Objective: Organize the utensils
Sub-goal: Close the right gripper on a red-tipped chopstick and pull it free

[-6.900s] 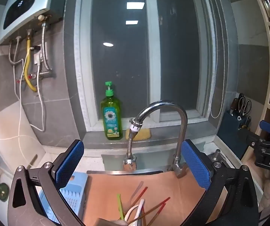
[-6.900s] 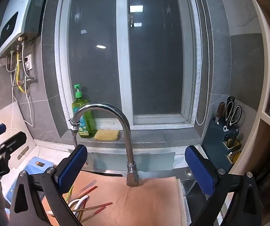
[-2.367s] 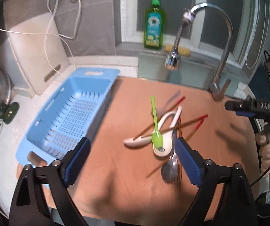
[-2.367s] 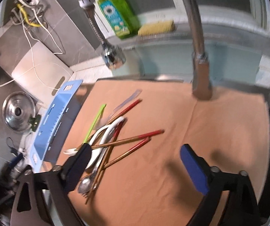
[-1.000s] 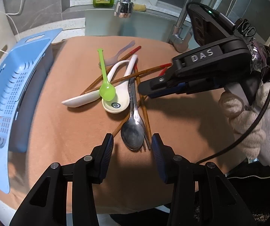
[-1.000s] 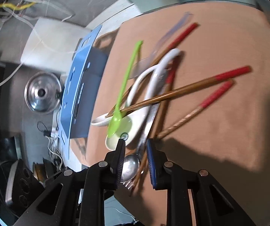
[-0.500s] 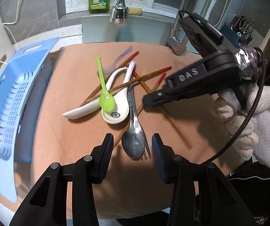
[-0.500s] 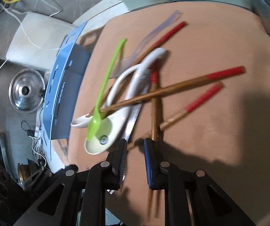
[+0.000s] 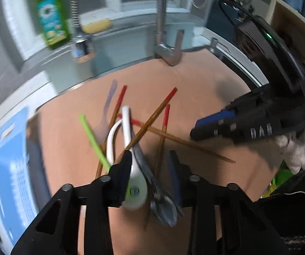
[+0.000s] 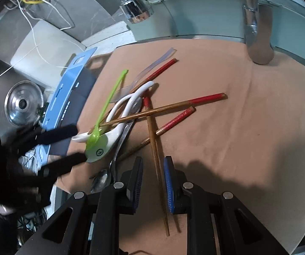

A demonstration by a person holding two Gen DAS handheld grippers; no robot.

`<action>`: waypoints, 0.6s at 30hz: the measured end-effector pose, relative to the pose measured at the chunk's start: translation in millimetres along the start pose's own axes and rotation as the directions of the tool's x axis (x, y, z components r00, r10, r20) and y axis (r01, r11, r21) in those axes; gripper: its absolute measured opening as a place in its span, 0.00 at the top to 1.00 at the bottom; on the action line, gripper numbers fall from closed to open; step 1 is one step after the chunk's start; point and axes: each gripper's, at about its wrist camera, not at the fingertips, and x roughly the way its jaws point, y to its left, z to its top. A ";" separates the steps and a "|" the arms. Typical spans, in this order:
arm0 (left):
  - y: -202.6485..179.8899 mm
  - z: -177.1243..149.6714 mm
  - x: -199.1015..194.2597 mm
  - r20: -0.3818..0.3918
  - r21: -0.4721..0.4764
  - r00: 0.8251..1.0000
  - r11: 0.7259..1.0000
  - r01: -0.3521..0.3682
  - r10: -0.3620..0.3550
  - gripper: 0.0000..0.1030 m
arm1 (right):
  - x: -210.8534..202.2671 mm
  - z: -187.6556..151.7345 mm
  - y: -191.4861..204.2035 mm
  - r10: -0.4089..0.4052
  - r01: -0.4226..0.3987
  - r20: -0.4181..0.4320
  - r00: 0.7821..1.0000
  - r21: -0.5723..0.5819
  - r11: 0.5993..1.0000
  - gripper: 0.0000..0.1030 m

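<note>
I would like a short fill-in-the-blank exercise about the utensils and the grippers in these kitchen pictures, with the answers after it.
1. The thin plastic spoon lying across the white spoons is ___ in colour.
2. The wooden chopsticks have ___ ends.
3. The basket beside the brown mat is ___.
4. One chopstick runs between the fingers of the ___ gripper.

Answers: green; red; blue; right

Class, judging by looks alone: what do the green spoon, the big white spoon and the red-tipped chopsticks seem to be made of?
Green spoon: likely plastic, with bright uniform colour and a thin stem.
White spoon: glossy, thick-walled, probably ceramic or melamine.
Chopsticks: brown grain suggests wood or bamboo, with red-lacquered ends.
</note>
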 end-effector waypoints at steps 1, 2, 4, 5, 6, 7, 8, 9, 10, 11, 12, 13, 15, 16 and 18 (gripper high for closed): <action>2.6 5.6 6.4 -0.013 0.018 1.000 1.000 0.015 -0.015 0.71 | 5.7 -0.9 1.5 -0.014 0.014 -0.005 1.000 0.003 1.000 0.82; 3.7 9.8 12.4 -0.025 0.035 0.999 0.999 0.029 -0.028 0.71 | 11.9 -3.3 3.4 -0.010 0.010 -0.011 1.000 0.009 1.000 0.82; 4.5 18.0 26.4 -0.059 0.065 0.997 0.996 0.055 -0.051 0.71 | 20.5 -5.2 4.7 -0.012 0.012 -0.017 1.000 0.031 0.999 0.82; 3.2 19.5 31.7 -0.072 0.075 0.996 0.995 0.059 -0.054 0.71 | 23.9 -5.9 7.0 -0.016 0.016 -0.016 1.000 0.042 0.999 0.82; 3.3 21.6 37.8 -0.086 0.088 0.995 0.994 0.061 -0.053 0.71 | 24.7 -7.4 4.6 -0.019 0.020 -0.015 1.000 0.049 0.999 0.82; 2.2 24.2 43.2 -0.097 0.103 0.994 0.993 0.060 -0.050 0.71 | 26.8 -6.4 4.4 -0.032 0.033 -0.014 0.999 0.063 0.997 0.82; 1.5 25.3 47.1 -0.105 0.113 0.993 0.992 0.063 -0.052 0.75 | 27.6 -5.7 4.7 -0.039 0.040 -0.012 0.999 0.069 0.997 0.82; 0.4 26.8 51.9 -0.116 0.128 0.992 0.989 0.072 -0.057 0.79 | 28.1 -6.2 5.6 -0.046 0.047 -0.011 0.999 0.068 0.997 0.82; 0.3 27.9 55.2 -0.121 0.139 0.991 0.988 0.070 -0.054 0.79 | 29.5 -5.6 7.1 -0.061 0.061 -0.012 0.998 0.064 0.996 0.82; -0.3 29.2 59.2 -0.126 0.150 0.991 0.987 0.063 -0.044 0.79 | 31.1 -5.2 9.0 -0.071 0.071 -0.014 0.997 0.059 0.996 0.82; 0.1 30.0 61.3 -0.131 0.155 0.991 0.986 0.059 -0.039 0.79 | 32.2 -5.7 10.2 -0.073 0.074 -0.016 0.997 0.057 0.996 0.82; 0.5 30.6 63.1 -0.133 0.158 0.990 0.986 0.060 -0.039 0.79 | 34.6 -5.1 12.2 -0.082 0.083 -0.021 0.996 0.054 0.995 0.82; 1.9 33.3 67.9 -0.139 0.156 0.989 0.986 0.064 -0.042 0.79 | 38.2 -4.6 13.8 -0.100 0.102 -0.026 0.995 0.059 0.993 0.82; 1.9 33.7 69.6 -0.143 0.156 0.989 0.986 0.065 -0.042 0.79 | 39.8 -4.5 13.4 -0.103 0.105 -0.027 0.994 0.068 0.992 0.82; 1.5 34.3 73.9 -0.152 0.159 0.987 0.985 0.065 -0.040 0.79 | 41.4 -5.1 11.9 -0.106 0.107 -0.025 0.994 0.084 0.991 0.83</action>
